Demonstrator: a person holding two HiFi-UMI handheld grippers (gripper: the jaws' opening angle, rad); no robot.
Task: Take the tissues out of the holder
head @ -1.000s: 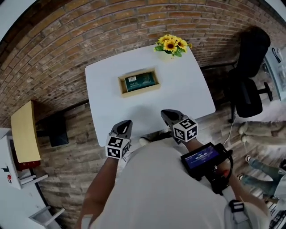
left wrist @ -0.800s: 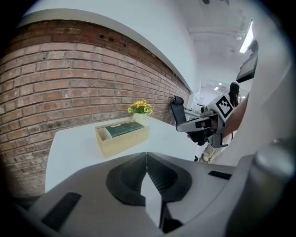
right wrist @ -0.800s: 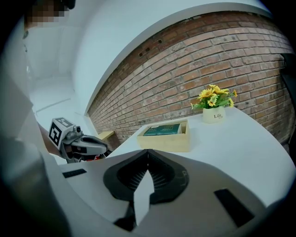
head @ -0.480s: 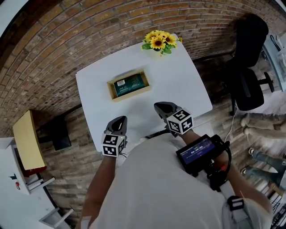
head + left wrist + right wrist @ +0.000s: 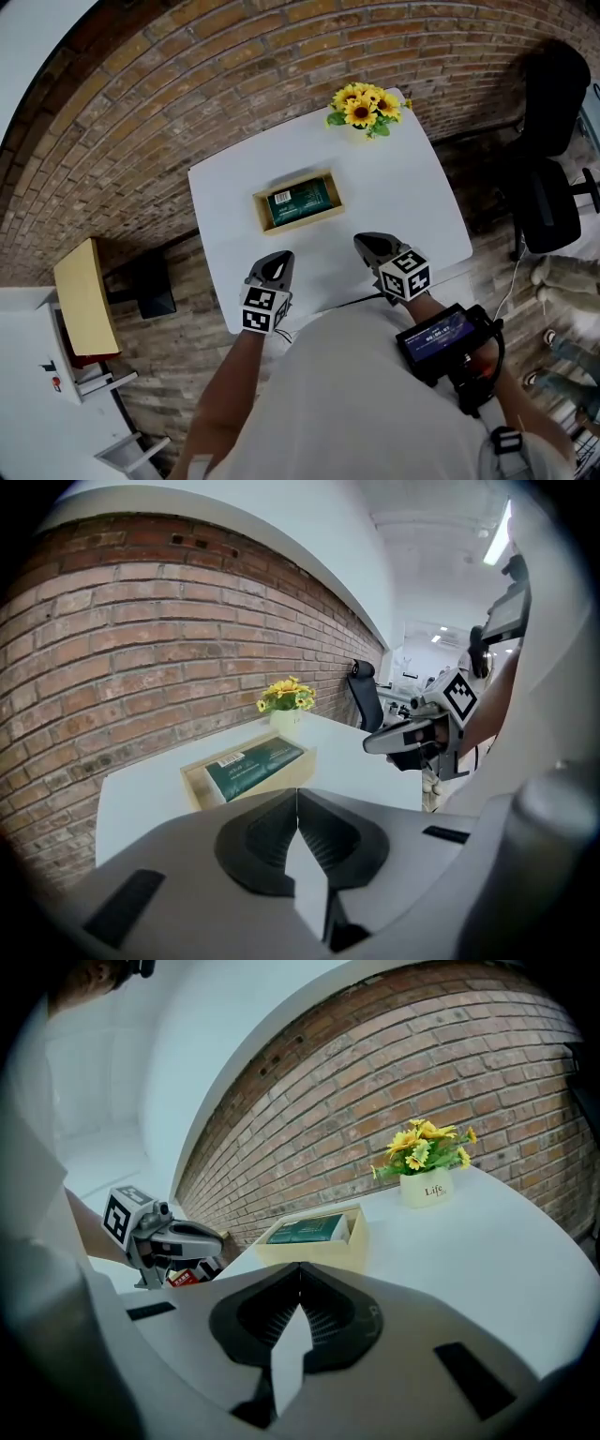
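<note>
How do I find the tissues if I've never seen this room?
Look for the white table. Near its middle sits a shallow, light wooden holder, and the tissue pack lies flat inside it. It is the only dark green thing there; the only other thing on the table, the sunflowers, are yellow and stand at the far corner.

A white square table (image 5: 403, 202) stands beside a brick wall (image 5: 141, 621). Near its middle lies a shallow, light wooden holder (image 5: 302, 223) with a dark green tissue pack (image 5: 300, 198) flat inside. At a far corner stands a small white pot (image 5: 424, 1190) of yellow sunflowers (image 5: 364, 103), well apart from the holder.
</note>
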